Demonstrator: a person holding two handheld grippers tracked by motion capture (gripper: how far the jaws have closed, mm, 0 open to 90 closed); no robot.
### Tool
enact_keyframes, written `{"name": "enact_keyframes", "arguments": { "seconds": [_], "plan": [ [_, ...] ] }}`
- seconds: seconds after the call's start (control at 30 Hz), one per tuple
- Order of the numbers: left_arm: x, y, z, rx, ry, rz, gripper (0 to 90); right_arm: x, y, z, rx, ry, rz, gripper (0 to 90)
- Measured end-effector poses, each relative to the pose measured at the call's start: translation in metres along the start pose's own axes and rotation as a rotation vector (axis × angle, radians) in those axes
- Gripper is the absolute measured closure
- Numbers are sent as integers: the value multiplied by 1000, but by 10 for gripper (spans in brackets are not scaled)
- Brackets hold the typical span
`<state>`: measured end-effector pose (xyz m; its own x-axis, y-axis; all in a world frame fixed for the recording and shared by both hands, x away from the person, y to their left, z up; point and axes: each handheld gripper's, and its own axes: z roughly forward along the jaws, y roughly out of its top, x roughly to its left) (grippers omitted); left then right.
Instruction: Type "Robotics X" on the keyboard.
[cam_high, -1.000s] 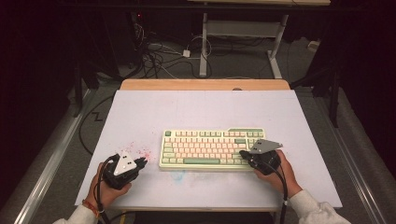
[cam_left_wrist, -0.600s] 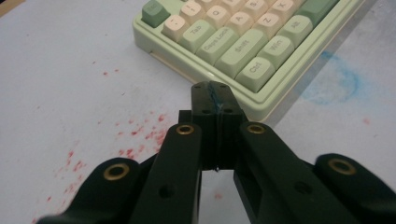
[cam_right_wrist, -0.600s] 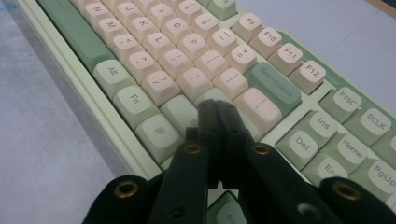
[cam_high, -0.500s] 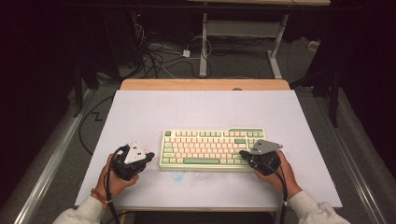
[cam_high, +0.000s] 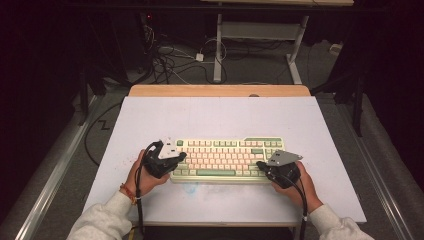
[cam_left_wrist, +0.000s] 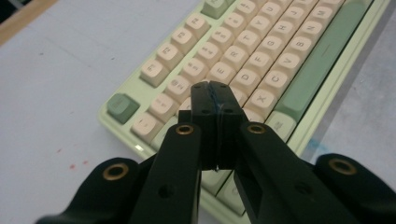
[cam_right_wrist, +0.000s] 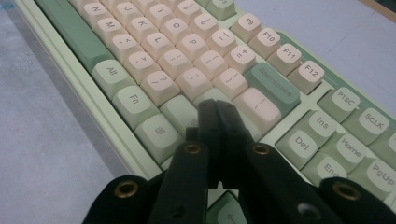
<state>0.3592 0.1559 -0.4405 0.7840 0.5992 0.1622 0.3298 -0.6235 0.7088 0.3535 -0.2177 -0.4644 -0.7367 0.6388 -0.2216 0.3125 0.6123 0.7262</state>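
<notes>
1. The keyboard (cam_high: 226, 159) is lying at the table's (cam_high: 220, 115) near middle.
2. Both the left gripper (cam_left_wrist: 215, 100) and the right gripper (cam_right_wrist: 215, 116) are hovering clenched, empty, over its ends.
3. It is probably handling stiff and fairly heavy; grasping its end edges looks best.

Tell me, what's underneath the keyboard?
The keyboard lies flat on a pale table cover. Bare cover shows around it; anything directly beneath is hidden by the keyboard itself.

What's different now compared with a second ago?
The left gripper has moved right, from the bare table onto the keyboard's left end, its jaws shut with nothing between them. The right gripper stayed shut over the keyboard's right end; the keyboard hasn't shifted.
</notes>
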Motion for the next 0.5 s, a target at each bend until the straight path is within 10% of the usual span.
{"name": "enact_keyframes", "arguments": {
  "seconds": [0.5],
  "plan": [
    [-5,35,43,44,-54,45,864,0,0,0,-2,-3,-4,900]
  ]
}}
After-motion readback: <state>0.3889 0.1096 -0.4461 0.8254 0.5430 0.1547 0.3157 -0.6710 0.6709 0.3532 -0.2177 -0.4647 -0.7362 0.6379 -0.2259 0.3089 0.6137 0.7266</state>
